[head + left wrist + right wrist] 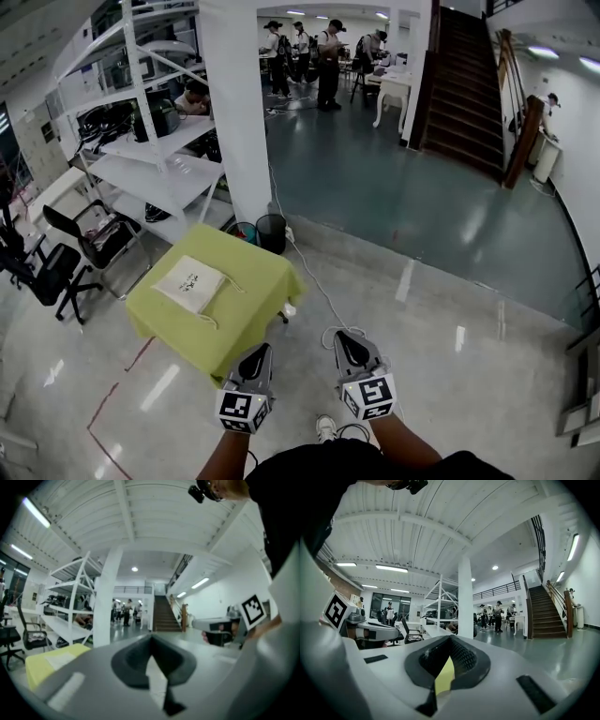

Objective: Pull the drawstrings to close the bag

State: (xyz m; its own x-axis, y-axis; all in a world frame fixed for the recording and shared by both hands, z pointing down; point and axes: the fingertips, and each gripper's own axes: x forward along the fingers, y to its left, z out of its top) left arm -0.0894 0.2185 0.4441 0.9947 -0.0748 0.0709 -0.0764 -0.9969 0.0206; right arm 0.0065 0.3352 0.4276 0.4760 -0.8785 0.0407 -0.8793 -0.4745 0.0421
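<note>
A flat white cloth drawstring bag lies left of centre on a small table draped in yellow-green cloth, its thin cords loose beside it. At bottom centre, the grey left gripper and grey right gripper point forward side by side, jaws closed and empty, apart from the bag.

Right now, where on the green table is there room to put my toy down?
The table is bare on its right half, between the bag and the right and near edges; only thin drawstrings trail there. The bag fills the left part. Behind and left of it is crowded: bin, shelves, chairs.
</note>
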